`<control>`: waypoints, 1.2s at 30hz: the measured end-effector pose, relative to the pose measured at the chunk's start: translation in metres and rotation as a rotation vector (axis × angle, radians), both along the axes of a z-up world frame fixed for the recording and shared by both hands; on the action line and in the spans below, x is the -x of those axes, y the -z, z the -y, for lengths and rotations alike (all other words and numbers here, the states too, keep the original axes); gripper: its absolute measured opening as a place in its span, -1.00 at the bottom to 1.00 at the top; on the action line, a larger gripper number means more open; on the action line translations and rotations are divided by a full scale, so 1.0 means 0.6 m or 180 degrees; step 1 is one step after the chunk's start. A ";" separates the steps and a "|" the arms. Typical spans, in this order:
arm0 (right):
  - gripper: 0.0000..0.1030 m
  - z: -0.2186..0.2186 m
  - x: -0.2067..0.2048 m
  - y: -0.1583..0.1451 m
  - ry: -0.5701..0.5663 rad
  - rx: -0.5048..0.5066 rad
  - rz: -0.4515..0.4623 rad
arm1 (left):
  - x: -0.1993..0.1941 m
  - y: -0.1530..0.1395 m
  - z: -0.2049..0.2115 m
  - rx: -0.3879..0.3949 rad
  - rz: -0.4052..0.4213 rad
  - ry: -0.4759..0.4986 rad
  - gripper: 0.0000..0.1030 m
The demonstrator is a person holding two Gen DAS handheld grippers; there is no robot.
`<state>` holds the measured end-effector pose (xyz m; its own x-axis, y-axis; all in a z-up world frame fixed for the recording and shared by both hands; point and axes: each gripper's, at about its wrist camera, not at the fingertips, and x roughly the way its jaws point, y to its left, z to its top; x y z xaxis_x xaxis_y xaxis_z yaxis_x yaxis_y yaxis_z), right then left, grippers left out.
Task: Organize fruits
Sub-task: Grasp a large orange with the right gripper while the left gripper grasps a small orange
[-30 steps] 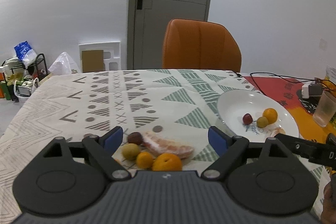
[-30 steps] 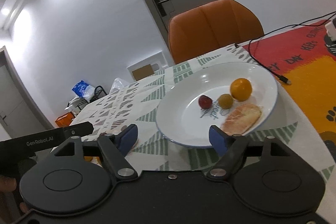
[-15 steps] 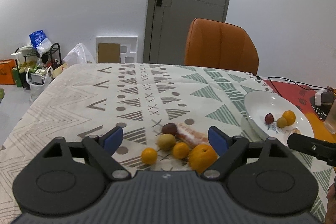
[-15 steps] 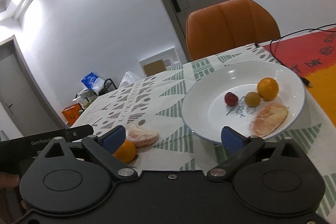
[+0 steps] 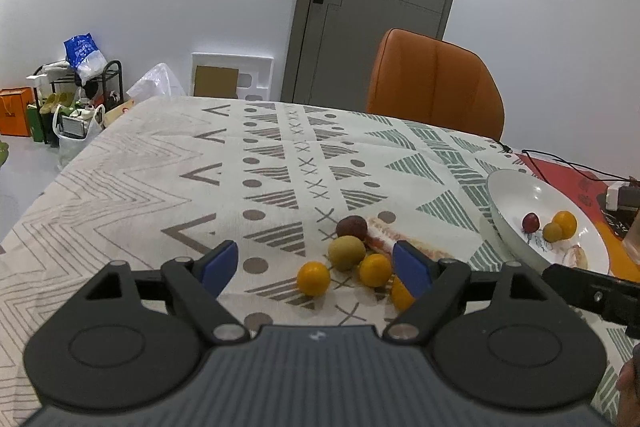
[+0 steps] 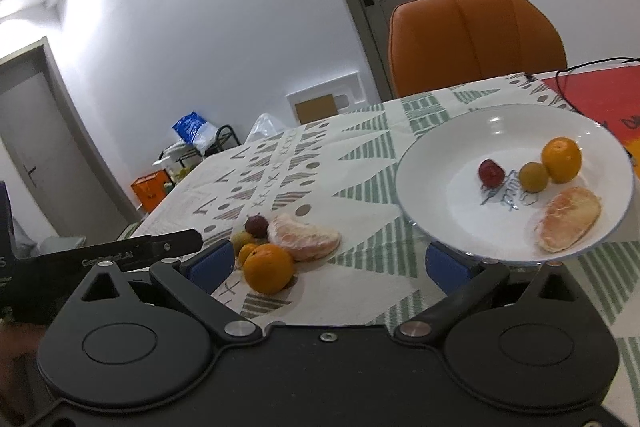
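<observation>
left wrist view: the left gripper (image 5: 316, 269) sits low in the frame, its blue-padded jaws closing with nothing pressed between the pads; the loose fruit lies on the patterned tablecloth (image 5: 168, 171) in and beyond the gap. a small orange fruit (image 5: 313, 278) lies at lower centre, a second small orange fruit (image 5: 375, 269) just right of it, a green-brown round fruit (image 5: 346, 253) touching that one from above, a dark purple fruit (image 5: 351, 227) behind it, and a peeled pomelo segment (image 5: 386, 239) beside the purple one, partly hidden by the right pad. a larger orange (image 5: 400, 294) shows only as a sliver behind that pad. the white plate (image 5: 508, 195) is at the right edge of the frame, well apart from the pile.

right wrist view: the right gripper (image 6: 328, 263) has its fingers spread wide and empty. the same pile sits at lower left between the pads, nearer the left one, with the large orange in front. the plate fills the right of the frame, over the right pad; in it lie a red fruit (image 6: 491, 172), a yellow-green fruit (image 6: 533, 177) touching an orange (image 6: 561, 160), and a peeled segment (image 6: 570, 213) nearer the lower rim. an orange chair (image 6: 476, 39) stands behind the table.
</observation>
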<state>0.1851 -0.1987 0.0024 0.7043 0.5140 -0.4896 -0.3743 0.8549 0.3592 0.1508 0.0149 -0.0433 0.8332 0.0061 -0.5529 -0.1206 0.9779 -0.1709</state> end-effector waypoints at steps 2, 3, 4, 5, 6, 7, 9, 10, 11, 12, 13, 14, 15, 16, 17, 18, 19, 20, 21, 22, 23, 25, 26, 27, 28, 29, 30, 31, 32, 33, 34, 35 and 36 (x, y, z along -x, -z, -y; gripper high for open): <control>1.00 -0.006 -0.001 0.003 -0.0026 0.0012 -0.0013 | -0.002 0.004 -0.002 0.0009 -0.0008 0.0006 0.52; 1.00 -0.009 -0.002 0.004 -0.0036 0.0017 -0.0017 | -0.004 0.007 -0.003 0.0022 -0.0019 0.0006 0.50; 1.00 -0.011 -0.003 0.006 -0.0047 0.0023 -0.0022 | -0.006 0.009 -0.005 0.0039 -0.0028 0.0004 0.45; 1.00 -0.015 -0.004 0.007 -0.0059 0.0033 -0.0029 | -0.007 0.012 -0.007 0.0054 -0.0037 -0.0001 0.40; 1.00 -0.017 -0.004 0.008 -0.0068 0.0039 -0.0031 | -0.009 0.015 -0.008 0.0067 -0.0045 -0.0005 0.38; 0.99 -0.020 -0.005 0.009 -0.0082 0.0048 -0.0032 | -0.011 0.018 -0.010 0.0081 -0.0054 -0.0005 0.33; 0.99 -0.024 -0.007 0.012 -0.0101 0.0070 -0.0035 | -0.016 0.023 -0.011 0.0105 -0.0080 0.0000 0.27; 0.99 -0.027 -0.007 0.012 -0.0109 0.0081 -0.0035 | -0.017 0.026 -0.012 0.0115 -0.0090 0.0003 0.24; 0.99 -0.030 -0.008 0.013 -0.0119 0.0090 -0.0036 | -0.018 0.029 -0.013 0.0125 -0.0096 0.0008 0.22; 0.98 -0.032 -0.009 0.013 -0.0129 0.0099 -0.0038 | -0.020 0.032 -0.014 0.0138 -0.0105 0.0014 0.21; 0.98 -0.034 -0.011 0.014 -0.0136 0.0104 -0.0042 | -0.020 0.035 -0.015 0.0150 -0.0113 0.0017 0.17; 0.98 -0.036 -0.013 0.015 -0.0140 0.0113 -0.0045 | -0.022 0.037 -0.015 0.0164 -0.0123 0.0020 0.13; 0.98 -0.038 -0.014 0.016 -0.0147 0.0117 -0.0054 | -0.024 0.039 -0.015 0.0182 -0.0133 0.0025 0.11; 0.98 -0.040 -0.016 0.017 -0.0157 0.0122 -0.0063 | -0.025 0.041 -0.016 0.0200 -0.0142 0.0031 0.06; 0.98 -0.042 -0.017 0.017 -0.0165 0.0130 -0.0069 | -0.027 0.043 -0.016 0.0211 -0.0148 0.0038 -0.01; 0.98 -0.045 -0.019 0.018 -0.0173 0.0139 -0.0076 | -0.028 0.044 -0.016 0.0227 -0.0151 0.0044 -0.06; 0.98 -0.047 -0.020 0.018 -0.0182 0.0146 -0.0081 | -0.030 0.046 -0.017 0.0245 -0.0154 0.0049 -0.17; 0.98 -0.049 -0.021 0.019 -0.0193 0.0151 -0.0087 | -0.031 0.047 -0.018 0.0271 -0.0161 0.0058 -0.36; 0.97 -0.053 -0.022 0.019 -0.0205 0.0159 -0.0093 | -0.033 0.049 -0.020 0.0300 -0.0177 0.0070 -0.45; 0.97 -0.055 -0.023 0.020 -0.0218 0.0166 -0.0096 | -0.034 0.050 -0.021 0.0322 -0.0192 0.0076 -0.61; 0.97 -0.058 -0.024 0.020 -0.0231 0.0173 -0.0097 | -0.034 0.051 -0.023 0.0342 -0.0193 0.0080 -0.61; 0.97 -0.063 -0.025 0.021 -0.0258 0.0184 -0.0102 | -0.032 0.048 -0.027 0.0343 -0.0179 0.0072 -0.61; 0.97 -0.066 -0.027 0.022 -0.0273 0.0187 -0.0107 | -0.031 0.047 -0.028 0.0346 -0.0173 0.0066 -0.61; 0.96 -0.069 -0.028 0.023 -0.0285 0.0189 -0.0114 | -0.030 0.045 -0.031 0.0352 -0.0167 0.0060 -0.61; 0.93 -0.072 -0.030 0.024 -0.0297 0.0191 -0.0124 | -0.028 0.043 -0.034 0.0354 -0.0160 0.0050 -0.61; 0.91 -0.076 -0.032 0.026 -0.0312 0.0193 -0.0135 | -0.027 0.041 -0.036 0.0352 -0.0151 0.0041 -0.61; 0.87 -0.079 -0.033 0.027 -0.0324 0.0192 -0.0140 | -0.024 0.038 -0.038 0.0348 -0.0139 0.0033 -0.61; 0.86 -0.083 -0.034 0.028 -0.0338 0.0189 -0.0146 | -0.024 0.036 -0.041 0.0344 -0.0135 0.0029 -0.61; 0.86 -0.086 -0.036 0.029 -0.0346 0.0187 -0.0153 | -0.022 0.035 -0.043 0.0338 -0.0133 0.0026 -0.61; 0.85 -0.089 -0.037 0.029 -0.0354 0.0185 -0.0157 | -0.021 0.033 -0.045 0.0332 -0.0128 0.0022 -0.61; 0.81 -0.092 -0.038 0.030 -0.0365 0.0184 -0.0158 | -0.020 0.031 -0.047 0.0328 -0.0123 0.0016 -0.61; 0.79 -0.095 -0.039 0.030 -0.0373 0.0187 -0.0159 | -0.019 0.030 -0.049 0.0327 -0.0119 0.0007 -0.61; 0.75 -0.098 -0.040 0.030 -0.0384 0.0186 -0.0162 | -0.018 0.029 -0.052 0.0328 -0.0117 -0.0004 -0.61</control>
<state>0.2092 -0.1398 -0.0158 0.6126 0.5631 -0.5546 -0.4582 0.8248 0.3313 0.1618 0.0459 -0.0606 0.8125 -0.0512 -0.5807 -0.1299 0.9552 -0.2661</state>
